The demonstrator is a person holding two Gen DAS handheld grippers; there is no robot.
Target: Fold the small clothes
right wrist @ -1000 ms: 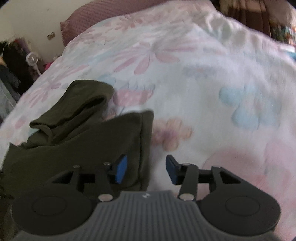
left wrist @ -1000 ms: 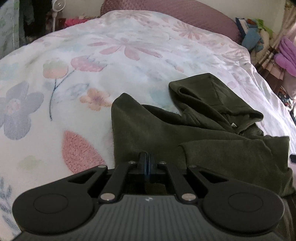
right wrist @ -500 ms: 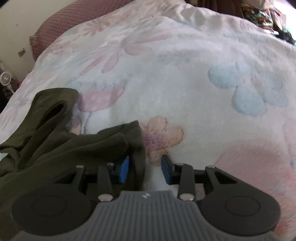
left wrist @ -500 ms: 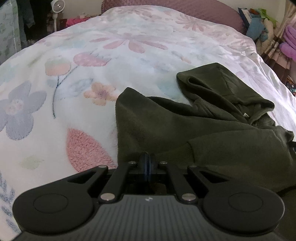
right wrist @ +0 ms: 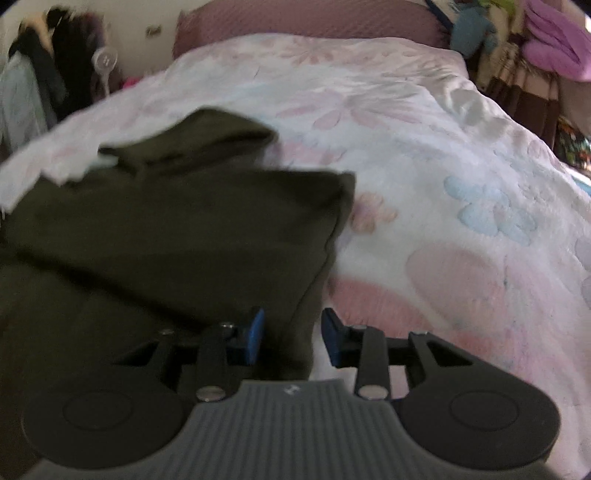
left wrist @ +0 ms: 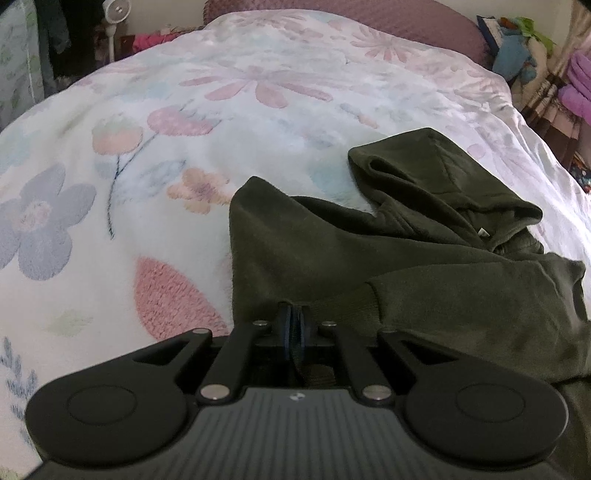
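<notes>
A small dark olive hoodie point(left wrist: 388, 251) lies on the floral bedspread point(left wrist: 184, 147), its hood towards the pillows and one sleeve folded across its front. My left gripper point(left wrist: 293, 328) is shut on the hoodie's near edge, cloth pinched between the blue pads. In the right wrist view the hoodie point(right wrist: 184, 229) fills the left half. My right gripper point(right wrist: 291, 334) is open, its jaws standing either side of the hoodie's right edge, with the cloth lying between the fingers.
A mauve pillow point(left wrist: 388, 18) lies at the bed's head. Piled toys and purple cloth point(left wrist: 535, 59) stand off the right side. A small fan point(left wrist: 112, 11) and hanging clothes are at the far left.
My right gripper has swung left and lifted, so the hoodie now fills more of its view; its jaws stay apart around the edge. My left gripper keeps its grip and has barely moved.
</notes>
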